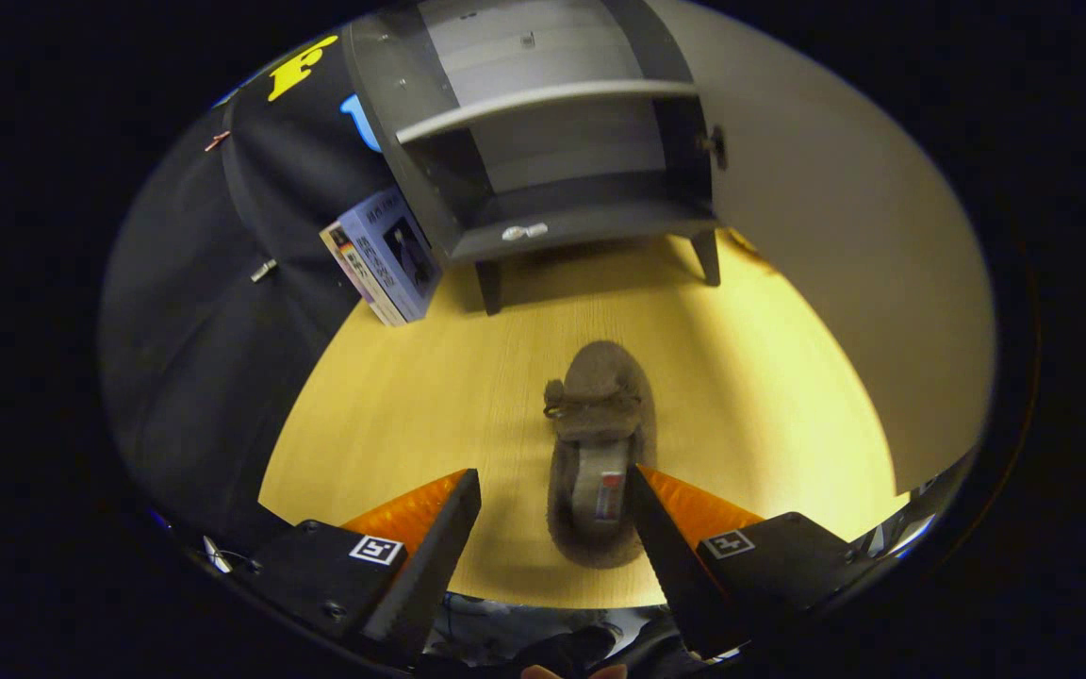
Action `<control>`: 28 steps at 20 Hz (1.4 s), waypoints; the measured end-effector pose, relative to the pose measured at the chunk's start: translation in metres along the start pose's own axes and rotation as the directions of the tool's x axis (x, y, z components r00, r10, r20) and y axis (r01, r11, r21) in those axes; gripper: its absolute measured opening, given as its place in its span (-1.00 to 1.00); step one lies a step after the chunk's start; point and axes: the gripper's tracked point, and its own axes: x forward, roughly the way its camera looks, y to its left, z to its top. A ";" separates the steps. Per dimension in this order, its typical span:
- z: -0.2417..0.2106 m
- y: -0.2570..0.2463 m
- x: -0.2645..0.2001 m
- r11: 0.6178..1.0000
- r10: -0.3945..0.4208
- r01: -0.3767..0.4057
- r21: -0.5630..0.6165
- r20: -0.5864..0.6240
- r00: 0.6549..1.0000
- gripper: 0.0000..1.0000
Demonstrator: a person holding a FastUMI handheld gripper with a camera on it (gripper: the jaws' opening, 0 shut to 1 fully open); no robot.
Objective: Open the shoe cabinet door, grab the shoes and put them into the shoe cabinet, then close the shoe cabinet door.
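Slipper first: a grey-brown fuzzy fabric slipper (600,453) with a small bow across its upper lay on the pale yellow wood-grain counter (392,396) in the gripper view, its heel end between the two fingers and its toe pointing on toward the cabinet. The gripper (552,490) hung just above it with its jaws spread wide, one finger well clear on the left and the other close against the slipper's right edge, neither pressing on it. Beyond the toe, well apart, stood the dark grey wooden shoe cabinet (543,141) on short legs, its pale door (835,236) already swung open to the right and its lower shelf free to take the shoe. A stack of boxed books (383,255) leaned beside the cabinet's left leg. Judging by its plush pile and flat sole, the slipper was probably light, soft and easily squashed, not slippery and not fragile; the likeliest sound hold seemed across the heel walls or the insole rim, where the sides would fold inward under a firm pinch.
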 end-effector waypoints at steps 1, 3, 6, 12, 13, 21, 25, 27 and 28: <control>-0.004 -0.001 0.015 1.000 -0.003 0.003 0.014 -0.015 1.000 0.98; -0.006 0.003 0.039 1.000 -0.002 0.002 0.029 -0.009 1.000 0.93; -0.002 -0.001 0.077 0.999 -0.045 0.045 0.014 0.035 0.998 0.59; 0.030 -0.014 0.103 0.990 -0.116 0.130 -0.048 0.223 0.968 -0.54; 0.034 -0.014 0.101 0.989 -0.115 0.133 -0.058 0.238 0.964 -0.73; 0.136 0.012 0.011 0.994 -0.077 0.100 -0.053 0.327 0.942 -0.73; 0.212 0.029 -0.033 0.996 -0.057 0.079 -0.041 0.384 0.922 -0.73; 0.252 0.038 -0.049 0.996 -0.049 0.073 -0.045 0.400 0.915 -0.73; 0.270 0.042 -0.053 0.997 -0.043 0.068 -0.047 0.406 0.913 -0.73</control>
